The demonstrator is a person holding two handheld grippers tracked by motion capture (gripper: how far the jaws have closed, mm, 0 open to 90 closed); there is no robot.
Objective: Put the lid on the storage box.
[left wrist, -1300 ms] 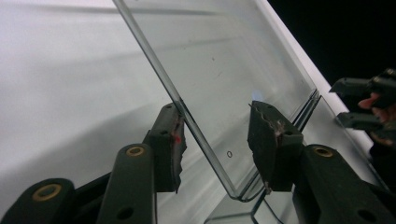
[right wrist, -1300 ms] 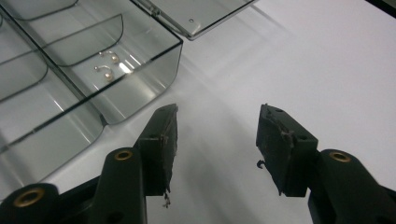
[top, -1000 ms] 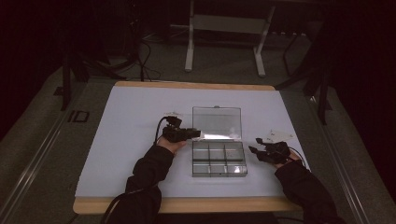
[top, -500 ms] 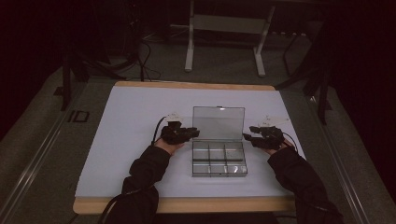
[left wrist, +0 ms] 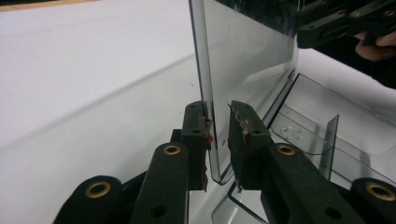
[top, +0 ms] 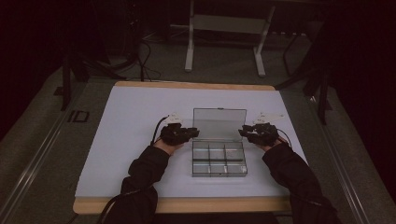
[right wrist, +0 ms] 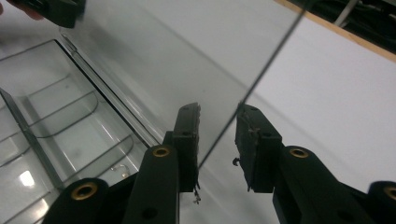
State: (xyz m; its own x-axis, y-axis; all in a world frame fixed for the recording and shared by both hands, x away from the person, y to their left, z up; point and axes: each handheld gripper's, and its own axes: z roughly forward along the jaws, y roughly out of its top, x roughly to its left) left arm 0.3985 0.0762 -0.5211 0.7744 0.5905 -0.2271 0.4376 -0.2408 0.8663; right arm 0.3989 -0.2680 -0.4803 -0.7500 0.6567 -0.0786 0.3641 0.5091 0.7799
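A clear plastic compartment box (top: 219, 163) lies at the table's middle, its lid (top: 219, 122) standing upright at the far side. My left gripper (top: 194, 134) is at the lid's left edge. In the left gripper view its jaws (left wrist: 217, 122) straddle the lid (left wrist: 247, 51) low down, open, with a gap on the right side. My right gripper (top: 243, 133) is at the lid's right edge. In the right gripper view its jaws (right wrist: 218, 122) stand open on either side of the lid (right wrist: 187, 60), not touching it. The box's compartments (right wrist: 51, 112) look empty.
The box rests on a white mat (top: 130, 116) over a table with a wooden front edge (top: 187, 204). Metal stand legs (top: 189, 42) and cables (top: 144, 60) lie on the floor beyond the table. The mat has free room to the left and right.
My right gripper has moved forward and left from beside the box's tray to the lid's right edge. The left gripper has stayed at the lid's left edge.
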